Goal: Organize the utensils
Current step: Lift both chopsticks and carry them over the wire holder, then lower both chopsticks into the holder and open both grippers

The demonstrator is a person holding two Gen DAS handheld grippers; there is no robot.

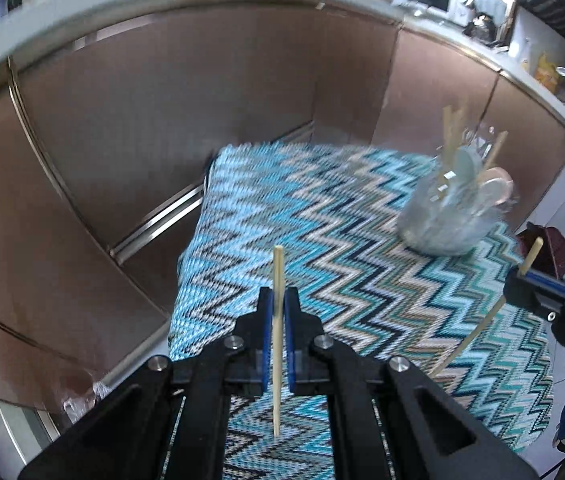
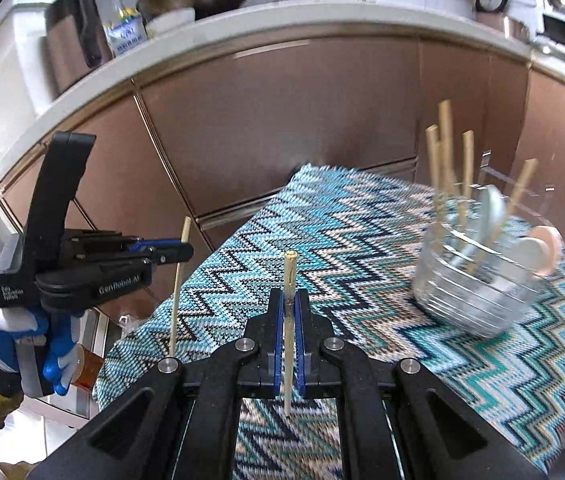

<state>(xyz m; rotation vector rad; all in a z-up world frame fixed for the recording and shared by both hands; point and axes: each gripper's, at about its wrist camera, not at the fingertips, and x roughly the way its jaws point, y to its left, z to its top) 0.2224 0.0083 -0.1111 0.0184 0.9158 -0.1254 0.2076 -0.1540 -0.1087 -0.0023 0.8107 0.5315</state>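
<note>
In the left wrist view, my left tongs (image 1: pixel 278 312) are closed on one thin wooden chopstick (image 1: pixel 277 340), which stands almost upright between the blue pads; under it the desk (image 1: pixel 322 216) with its zigzag cloth is bare of loose utensils; the glass holder (image 1: pixel 448 216) stands near the far right corner of the desk, and it already carries several chopsticks and some spoons, though blur hides how many; at the right edge of the desk my right tongs (image 1: pixel 522 280) come into the view with their own stick.

In the right wrist view, my right tongs (image 2: pixel 289 312) are closed on a thicker chopstick (image 2: pixel 288 320), also almost upright; the holder (image 2: pixel 478 280) is ahead to the right, well apart from both tongs; my left tongs (image 2: pixel 180 250), held by a gloved hand (image 2: pixel 22 344), hang beyond the left edge of the desk.

I judge the task nearly finished; most utensils are in the holder, and these two sticks remain to be carried there and dropped in.
</note>
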